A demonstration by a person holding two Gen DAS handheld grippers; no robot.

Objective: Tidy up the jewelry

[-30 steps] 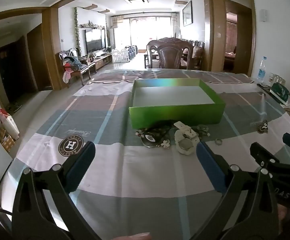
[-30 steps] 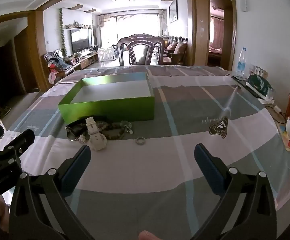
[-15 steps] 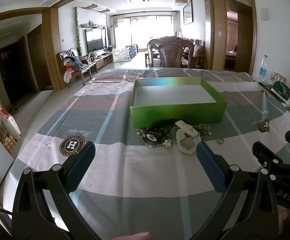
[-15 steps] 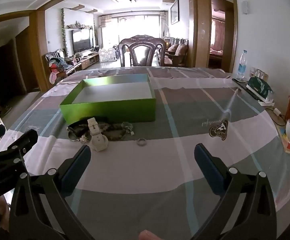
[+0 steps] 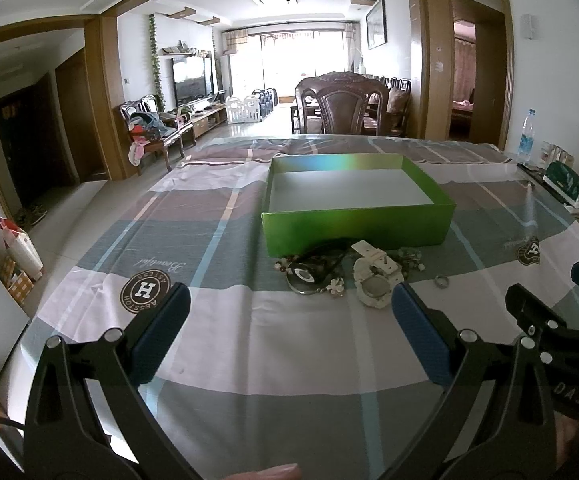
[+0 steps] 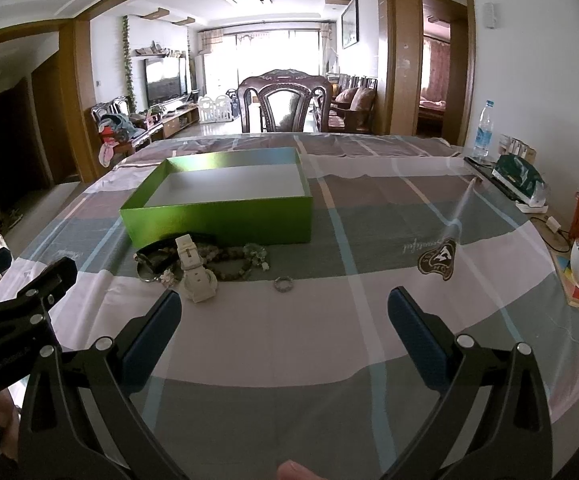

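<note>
In the left view, the left tongs are hanging wide and holding nothing, and the watch is lying just past the right finger with its strap running away toward the green box, the other jewelry sitting ahead between the fingers. In the right view, the right tongs are gaping wide and holding nothing too, with the watch just past the left finger and the ring straight ahead, so I think the ring is for the right tongs.
</note>
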